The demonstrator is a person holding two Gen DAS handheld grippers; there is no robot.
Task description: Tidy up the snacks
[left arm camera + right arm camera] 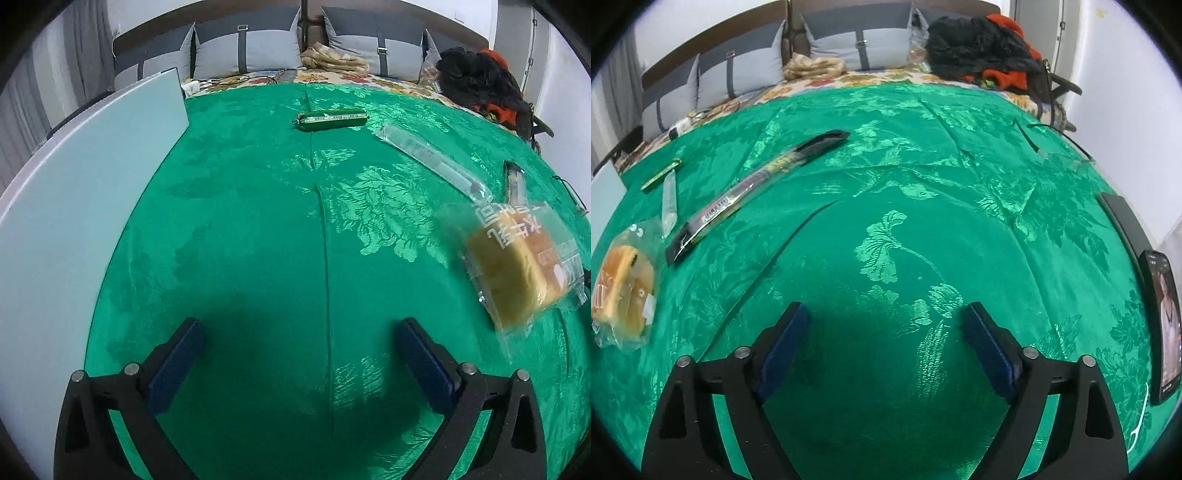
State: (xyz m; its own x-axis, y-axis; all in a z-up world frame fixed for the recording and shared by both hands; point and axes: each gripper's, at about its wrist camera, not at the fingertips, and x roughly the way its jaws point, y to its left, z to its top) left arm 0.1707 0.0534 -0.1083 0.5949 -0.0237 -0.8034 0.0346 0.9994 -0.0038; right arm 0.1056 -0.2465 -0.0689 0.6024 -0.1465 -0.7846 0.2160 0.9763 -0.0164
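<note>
Left claw (301,360) spread wide, nothing between its blue pads (176,363), hanging over bare green cloth (240,221). Right claw (884,341) also released and empty, pads apart over the same green cloth, tilted down toward it. The surface under the cloth looks like a bed, not a counter; can't tell for sure. Snacks all lie loose on the cloth, none gripped. Nearest to the left claw, off to its right, a clear bag with a yellow cake (517,266), blurred in the left view; the right view has it at the far left edge. Just past it a long dark snack stick (753,188) lying at a slant, and a clear narrow packet (430,157) beside that, one end close to the cake bag. Farther out, alone near the cloth's centre crease, a green sausage (332,119) on its side. Pale board (74,206) leans along the left edge. A phone (1165,328) with its screen lit sits at the right edge of the cloth. At the back, grey cushions (255,48) against the headboard, a folded beige cloth (332,59), and a pile of black and orange clothes (480,81).
</note>
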